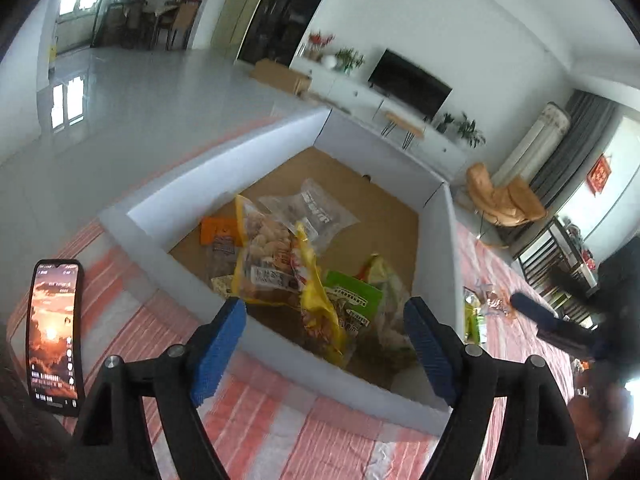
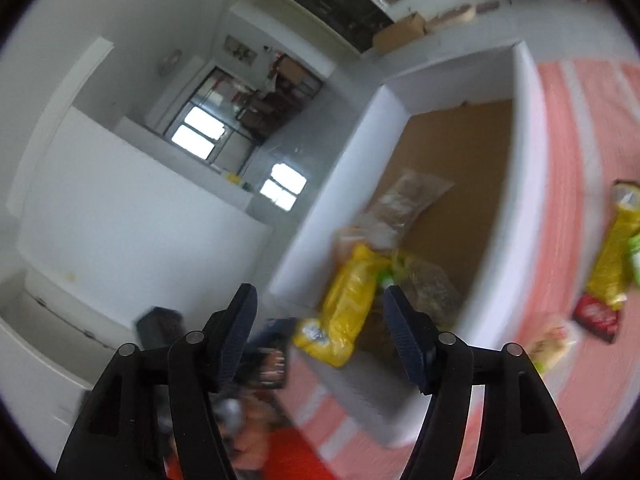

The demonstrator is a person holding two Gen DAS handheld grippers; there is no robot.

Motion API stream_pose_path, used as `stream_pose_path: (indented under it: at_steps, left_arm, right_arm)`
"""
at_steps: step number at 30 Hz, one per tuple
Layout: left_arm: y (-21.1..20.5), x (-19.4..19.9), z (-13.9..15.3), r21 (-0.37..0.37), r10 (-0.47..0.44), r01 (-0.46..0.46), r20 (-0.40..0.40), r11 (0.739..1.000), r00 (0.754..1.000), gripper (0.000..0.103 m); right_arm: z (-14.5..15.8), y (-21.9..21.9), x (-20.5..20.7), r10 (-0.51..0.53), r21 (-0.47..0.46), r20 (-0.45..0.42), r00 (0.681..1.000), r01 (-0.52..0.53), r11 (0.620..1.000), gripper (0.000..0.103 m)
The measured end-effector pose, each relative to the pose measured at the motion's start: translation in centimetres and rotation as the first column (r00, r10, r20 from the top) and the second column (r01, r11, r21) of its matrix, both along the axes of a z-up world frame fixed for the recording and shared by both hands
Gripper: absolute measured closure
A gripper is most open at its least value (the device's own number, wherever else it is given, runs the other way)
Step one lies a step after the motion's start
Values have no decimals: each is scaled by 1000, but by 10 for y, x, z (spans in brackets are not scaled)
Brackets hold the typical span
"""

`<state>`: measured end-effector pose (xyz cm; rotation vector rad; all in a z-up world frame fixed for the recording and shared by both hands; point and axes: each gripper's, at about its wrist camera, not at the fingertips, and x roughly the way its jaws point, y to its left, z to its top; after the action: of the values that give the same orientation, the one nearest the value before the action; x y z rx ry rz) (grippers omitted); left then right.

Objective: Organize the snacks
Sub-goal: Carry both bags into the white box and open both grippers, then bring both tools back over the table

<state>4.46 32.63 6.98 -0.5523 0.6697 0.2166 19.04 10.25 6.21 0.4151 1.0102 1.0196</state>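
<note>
White-walled, the box (image 1: 280, 148) on the striped cloth (image 1: 132, 312) holds a heap of snack packets (image 1: 280, 264), more packets (image 2: 608, 264) lying blurred outside it, while the left gripper (image 1: 324, 344) and right gripper (image 2: 320, 340) gape empty.

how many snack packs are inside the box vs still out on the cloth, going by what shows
Inside the white box: 5 (yellow pack, clear pack, orange pack, green pack, pale pack)
Out on the striped cloth: 3 (yellow-green pack, red pack, pale blurred pack)
Total: 8, blur may hide more
</note>
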Motion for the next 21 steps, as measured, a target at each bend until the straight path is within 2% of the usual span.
stream_pose_path:
  at_steps: [1,4,5,7,9,10,11,14,17,20,21]
  left_arm:
    - [-11,-6,1,13,-14,14,11,1000,1000,22]
    - [-42,-15,2,39,-107,106,32,994,994,22]
    - [-60,-17,3,47,-157,155,37,987,987,22]
    - [-104,-19,1,75,-284,281,36,957,958,18]
    - [-157,-18,-8,112,-413,410,4,905,911,10]
    - [-185,-14,-17,128,-469,467,-20,875,883,9]
    - [-204,-7,-22,137,-496,497,-40,857,867,9]
    - [-267,15,-62,174,-558,582,-170,794,812,9]
    - [-304,38,-90,216,-560,616,-268,758,784,9]
    - [-322,56,-103,286,-544,624,-315,727,778,10]
    - [-322,66,-108,299,-542,627,-323,719,776,10]
  right_arm:
    - [-2,-13,-3,-16,-29,34,999,17,999,33]
    - [-24,-72,-10,-78,-221,196,978,121,968,32]
    - [-39,-101,-13,-99,-316,249,963,177,932,32]
    - [-66,-144,-15,-126,-433,285,950,244,868,32]
    - [-91,-195,-19,-160,-524,302,940,304,795,32]
    - [-98,-221,-24,-181,-547,313,932,333,768,32]
    - [-102,-251,-31,-211,-562,328,921,369,740,32]
    - [-114,-302,-41,-277,-570,362,890,447,690,33]
    - [-115,-329,-52,-328,-562,368,870,489,667,32]
    - [-129,-340,-50,-363,-553,357,861,508,661,33]
    - [-129,-343,-54,-364,-537,377,852,521,663,29]
